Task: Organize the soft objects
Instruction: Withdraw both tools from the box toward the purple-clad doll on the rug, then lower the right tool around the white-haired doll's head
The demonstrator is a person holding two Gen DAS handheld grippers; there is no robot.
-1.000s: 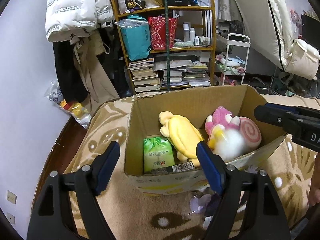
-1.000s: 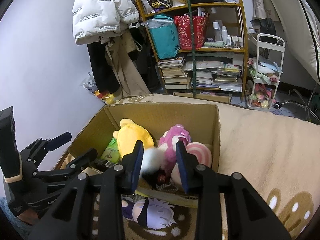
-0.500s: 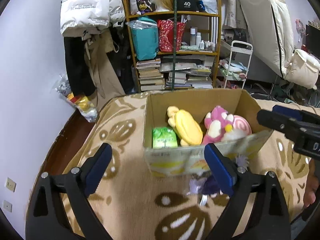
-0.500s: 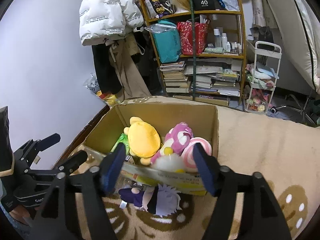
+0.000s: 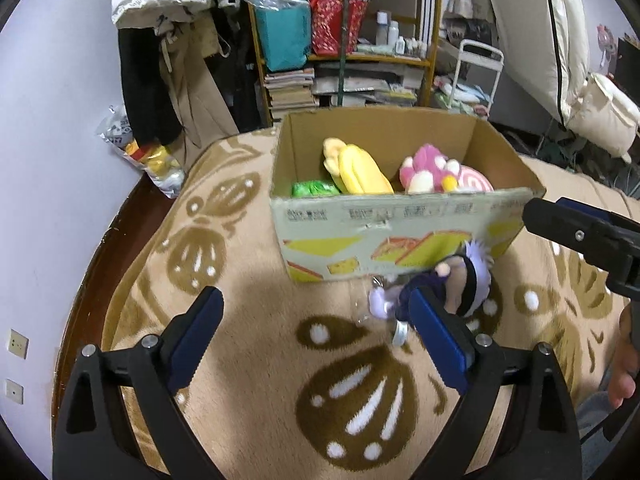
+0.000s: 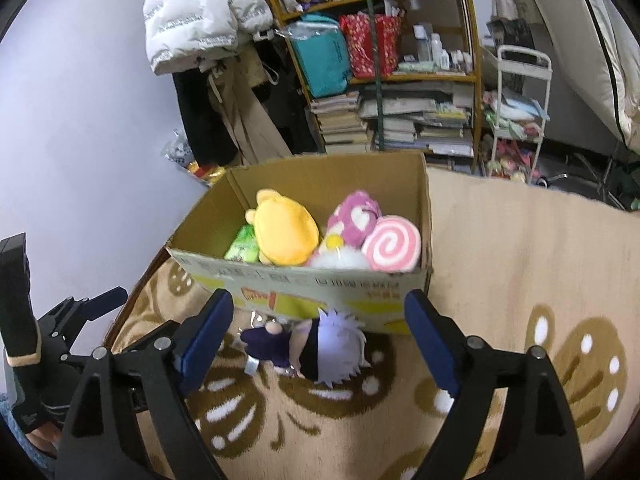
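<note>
An open cardboard box (image 5: 400, 232) (image 6: 304, 284) stands on the patterned blanket. In it lie a yellow plush (image 5: 364, 170) (image 6: 286, 228), a pink plush (image 5: 426, 166) (image 6: 356, 214), a pink swirl roll (image 5: 476, 184) (image 6: 392, 246), a white fluffy toy (image 6: 340, 259) and a green pack (image 5: 314, 189) (image 6: 242, 246). A small doll (image 5: 452, 284) (image 6: 316, 344) with pale lilac hair and dark purple clothes lies on the blanket against the box's front. My right gripper (image 6: 320, 308) hovers above it, jaws opening, pads clear of it. My left gripper (image 5: 312, 304) is open and empty, left of the doll.
The tan blanket (image 5: 260, 280) ends at a dark wooden edge (image 5: 116, 232) by the wall on the left. Behind the box are a crowded bookshelf (image 6: 400, 92), hanging coats (image 6: 208, 20), a white cart (image 6: 516, 112) and a snack bag (image 5: 152, 160).
Both grippers have drawn back from the box. The right jaws went from nearly shut over the box to wide apart, and the white fluffy toy now lies in the box. The doll shows fully.
</note>
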